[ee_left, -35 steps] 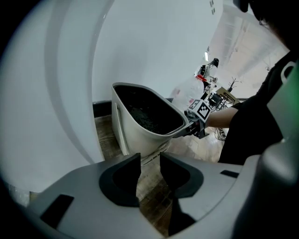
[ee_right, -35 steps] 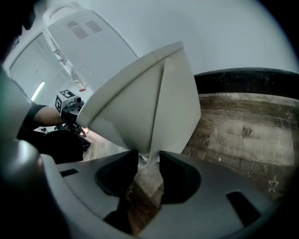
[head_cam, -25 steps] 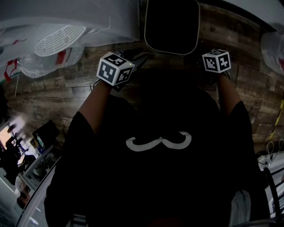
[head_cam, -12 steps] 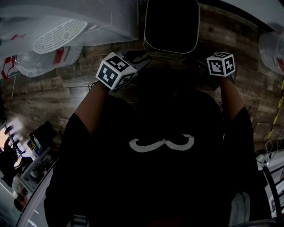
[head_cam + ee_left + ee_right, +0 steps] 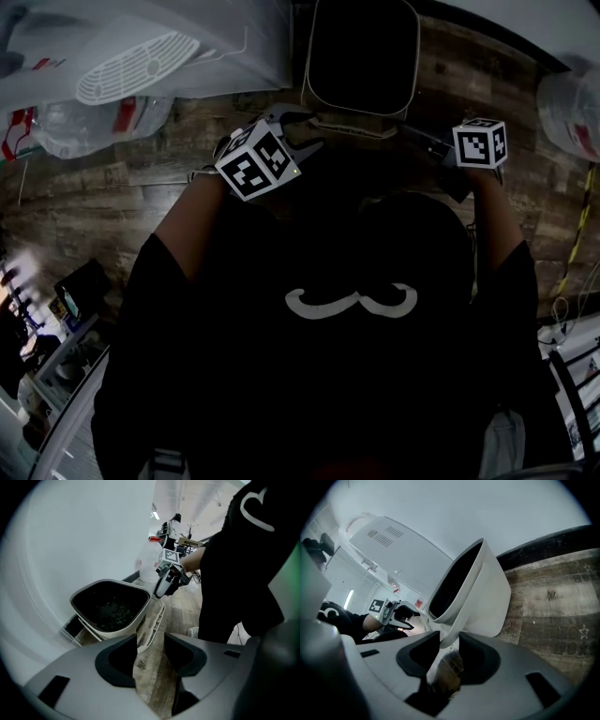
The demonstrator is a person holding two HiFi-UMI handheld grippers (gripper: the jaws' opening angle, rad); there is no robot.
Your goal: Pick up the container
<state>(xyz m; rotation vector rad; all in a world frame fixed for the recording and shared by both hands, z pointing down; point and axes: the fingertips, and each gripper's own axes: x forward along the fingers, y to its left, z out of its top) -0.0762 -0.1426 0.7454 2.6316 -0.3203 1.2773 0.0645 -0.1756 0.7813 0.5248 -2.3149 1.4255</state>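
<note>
The container (image 5: 361, 56) is a white bin with a dark inside, standing on the wood floor by the wall. My left gripper (image 5: 302, 127) is at its near left corner. In the left gripper view the bin (image 5: 110, 606) sits just ahead of the left gripper (image 5: 150, 652). Its jaws are opening, and the bin's slatted side flap (image 5: 153, 623) reaches their gap without being pressed. My right gripper (image 5: 420, 139) is at the near right corner. In the right gripper view the bin's (image 5: 473, 592) lower lip dips between the opening jaws of the right gripper (image 5: 449, 648), loose in the gap.
A white fan grille and clear plastic bags (image 5: 127, 80) lie at the left of the bin. Another clear bag (image 5: 572, 103) is at the far right, with a yellow strap (image 5: 574, 246) below it. The person's black shirt (image 5: 347, 356) fills the lower head view.
Both grippers have moved forward to the bin's near corners. The left marker cube has turned and dropped a little. The right cube has shifted right.
</note>
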